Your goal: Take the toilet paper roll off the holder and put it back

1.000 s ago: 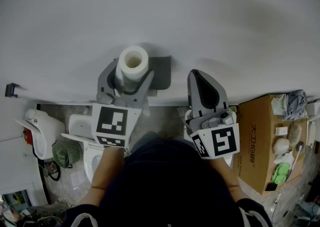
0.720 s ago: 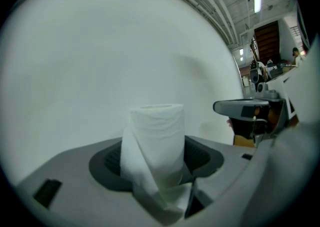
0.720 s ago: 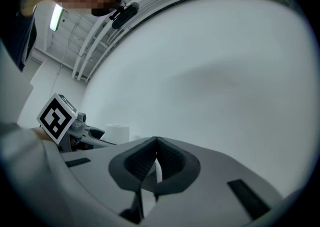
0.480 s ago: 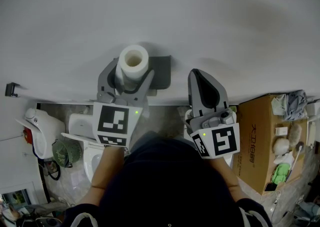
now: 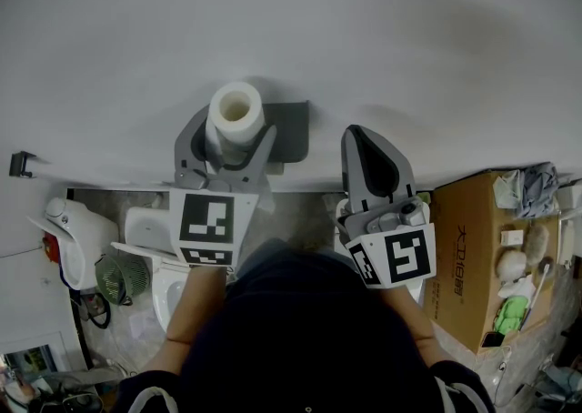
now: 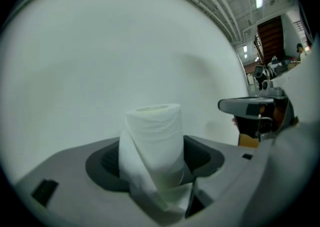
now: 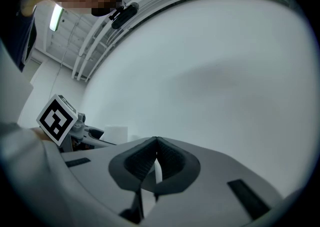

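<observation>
A white toilet paper roll (image 5: 235, 115) stands upright between the grey fingers of my left gripper (image 5: 227, 140), which is shut on it close to the white wall. In the left gripper view the roll (image 6: 155, 146) fills the gap between the jaws, with a loose sheet hanging down its front. A dark grey flat piece (image 5: 289, 134) on the wall just right of the roll looks like the holder. My right gripper (image 5: 362, 136) hangs to the right with its jaws pressed together and nothing in them; its own view shows the closed pads (image 7: 156, 156).
An open cardboard box (image 5: 468, 256) with small items stands at the lower right. A white toilet (image 5: 150, 229), a white fixture (image 5: 77, 238) and a green fan (image 5: 114, 279) are at the lower left. A small dark hook (image 5: 18, 164) sticks out of the wall at far left.
The left gripper and the roll have shifted slightly left and toward the wall. The right gripper has stayed put.
</observation>
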Demonstrator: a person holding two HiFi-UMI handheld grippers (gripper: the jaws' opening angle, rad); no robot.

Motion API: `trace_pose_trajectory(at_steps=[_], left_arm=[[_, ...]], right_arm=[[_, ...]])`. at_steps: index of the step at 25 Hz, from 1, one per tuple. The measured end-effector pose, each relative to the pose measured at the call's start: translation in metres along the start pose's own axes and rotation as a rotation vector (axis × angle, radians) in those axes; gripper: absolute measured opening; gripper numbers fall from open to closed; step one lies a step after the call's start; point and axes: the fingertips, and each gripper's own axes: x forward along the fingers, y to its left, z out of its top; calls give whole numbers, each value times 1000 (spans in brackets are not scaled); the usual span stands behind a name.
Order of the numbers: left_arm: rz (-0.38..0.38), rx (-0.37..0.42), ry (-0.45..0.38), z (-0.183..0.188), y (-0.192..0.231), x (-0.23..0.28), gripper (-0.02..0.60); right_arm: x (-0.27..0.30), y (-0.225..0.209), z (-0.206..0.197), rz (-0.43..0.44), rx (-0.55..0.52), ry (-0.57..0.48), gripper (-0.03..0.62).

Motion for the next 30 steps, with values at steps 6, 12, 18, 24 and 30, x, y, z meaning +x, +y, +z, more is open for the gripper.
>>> trace_pose_trajectory(at_steps=[6,12,18,24,30], left_arm=[[20,-29,-16,2,5,-2,320],[39,-81,-69,4,10,-10,324],[63,-152,-118,7,18,-20,324],[77,-160,-156,12,24,-34,324],[70,-182,-192,13,27,-46,324]], right_arm=[[0,0,1,2,0,-2,15],[-1,2,2,11,-7,0,16],[-2,8,3,26,-23,5,16],[-1,23,7,56,-39,4,16],[-1,37,8,74,-53,12,15]])
